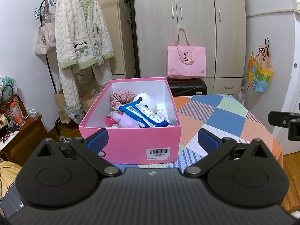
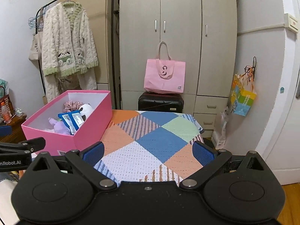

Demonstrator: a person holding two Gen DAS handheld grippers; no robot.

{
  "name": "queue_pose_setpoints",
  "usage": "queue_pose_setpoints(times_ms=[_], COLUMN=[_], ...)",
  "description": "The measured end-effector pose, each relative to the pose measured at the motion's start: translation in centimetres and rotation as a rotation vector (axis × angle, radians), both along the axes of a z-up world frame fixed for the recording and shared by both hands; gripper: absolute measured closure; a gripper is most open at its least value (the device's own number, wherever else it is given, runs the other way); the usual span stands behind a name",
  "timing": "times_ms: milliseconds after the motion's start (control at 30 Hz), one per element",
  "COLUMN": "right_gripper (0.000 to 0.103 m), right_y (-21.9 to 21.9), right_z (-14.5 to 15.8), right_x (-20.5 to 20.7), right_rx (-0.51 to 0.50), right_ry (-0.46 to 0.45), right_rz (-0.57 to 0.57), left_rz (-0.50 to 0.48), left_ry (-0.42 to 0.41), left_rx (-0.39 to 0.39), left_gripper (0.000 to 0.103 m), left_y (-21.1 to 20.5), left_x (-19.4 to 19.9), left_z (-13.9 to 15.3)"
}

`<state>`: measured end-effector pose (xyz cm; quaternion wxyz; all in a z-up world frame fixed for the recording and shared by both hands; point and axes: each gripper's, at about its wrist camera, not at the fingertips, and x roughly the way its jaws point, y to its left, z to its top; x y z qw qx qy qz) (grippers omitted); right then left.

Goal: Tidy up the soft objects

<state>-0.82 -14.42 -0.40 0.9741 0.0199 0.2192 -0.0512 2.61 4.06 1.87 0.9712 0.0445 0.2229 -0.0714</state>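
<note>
A pink box [image 1: 129,142] [image 2: 56,140] stands on the left part of a patchwork cloth [image 1: 221,120] [image 2: 150,140]. Inside lie a floral scrunchie [image 1: 120,97], a white panda plush [image 1: 148,101] [image 2: 87,109], a blue packet [image 1: 146,116] [image 2: 72,121], a purple plush [image 1: 125,121] [image 2: 60,126] and a red soft item [image 1: 108,121]. My left gripper [image 1: 152,140] hangs open just before the box's near wall, nothing between its blue pads. My right gripper [image 2: 148,152] is open over the bare cloth to the right of the box, holding nothing.
A wardrobe [image 2: 178,37] stands behind, with a pink tote bag [image 2: 165,76] on a black suitcase [image 2: 160,102]. A fleece robe [image 1: 82,37] hangs on a rack at left. A wooden bedside table [image 1: 20,136] with clutter is far left. A colourful gift bag [image 2: 241,101] hangs on the right.
</note>
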Motion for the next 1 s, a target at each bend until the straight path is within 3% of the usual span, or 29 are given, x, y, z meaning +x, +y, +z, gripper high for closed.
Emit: queue_pose_setpoints(times_ms=[500,1000], right_gripper=[0.001,0.001], right_y=[0.2,-0.7], right_z=[-1.0,-1.5], right_x=[-0.5,-0.4], right_rx=[-0.027,-0.037], right_ry=[-0.038,-0.050], right_rz=[-0.022,-0.055], left_rz=[0.002,0.006], left_ry=[-0.033,-0.084], left_rx=[-0.021,-0.017], left_gripper=[0.000,0.000], left_y=[-0.3,-0.1], left_x=[-0.1,-0.6], left_z=[-1.2,-0.6])
